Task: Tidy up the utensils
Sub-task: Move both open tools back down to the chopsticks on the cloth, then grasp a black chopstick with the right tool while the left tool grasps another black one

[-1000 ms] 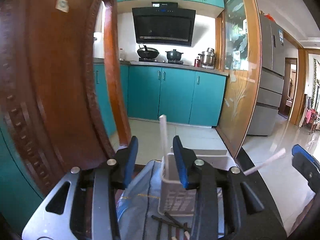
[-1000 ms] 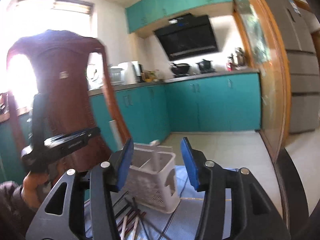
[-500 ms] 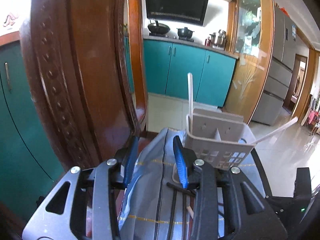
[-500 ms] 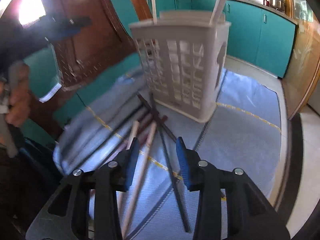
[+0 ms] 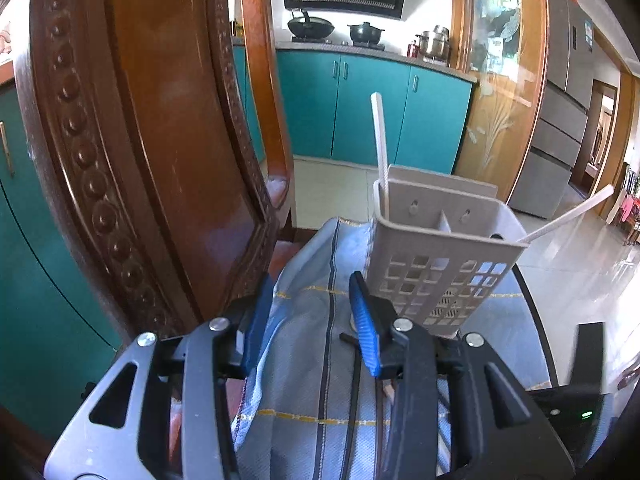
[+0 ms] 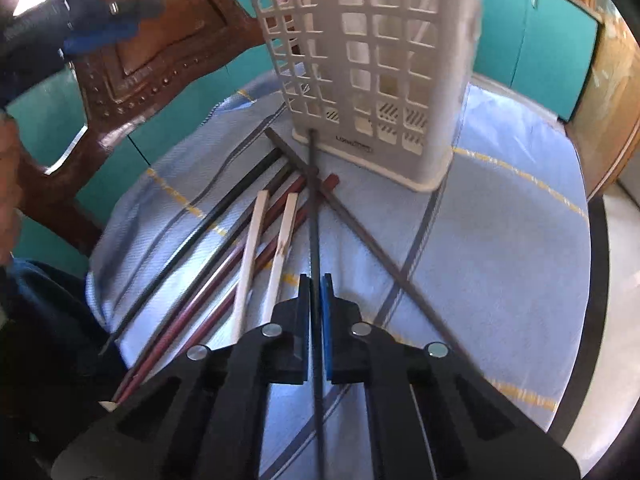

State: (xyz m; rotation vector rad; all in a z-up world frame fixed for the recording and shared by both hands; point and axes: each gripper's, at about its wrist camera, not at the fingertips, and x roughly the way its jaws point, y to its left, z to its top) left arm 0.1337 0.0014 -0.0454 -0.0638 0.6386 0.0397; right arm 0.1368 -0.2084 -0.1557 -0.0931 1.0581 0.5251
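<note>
A white slotted utensil basket (image 6: 372, 68) stands on a blue striped cloth (image 6: 500, 232); in the left wrist view the basket (image 5: 436, 264) holds two white chopsticks (image 5: 380, 152). Several chopsticks, black, dark red and pale wood (image 6: 280, 236), lie in a loose pile in front of the basket. My right gripper (image 6: 316, 280) is shut on a dark grey chopstick (image 6: 314, 200) whose far tip touches the basket's base. My left gripper (image 5: 310, 312) is open and empty, low over the cloth left of the basket.
A carved wooden chair back (image 5: 152, 140) rises close on the left of the table. The round table's dark edge (image 6: 600, 280) runs along the right. Teal kitchen cabinets (image 5: 372, 108) and a fridge (image 5: 560, 120) stand beyond.
My right gripper dropped to the chopstick pile and closed on the dark grey chopstick. My left gripper drew back left and lowered beside the basket, still open.
</note>
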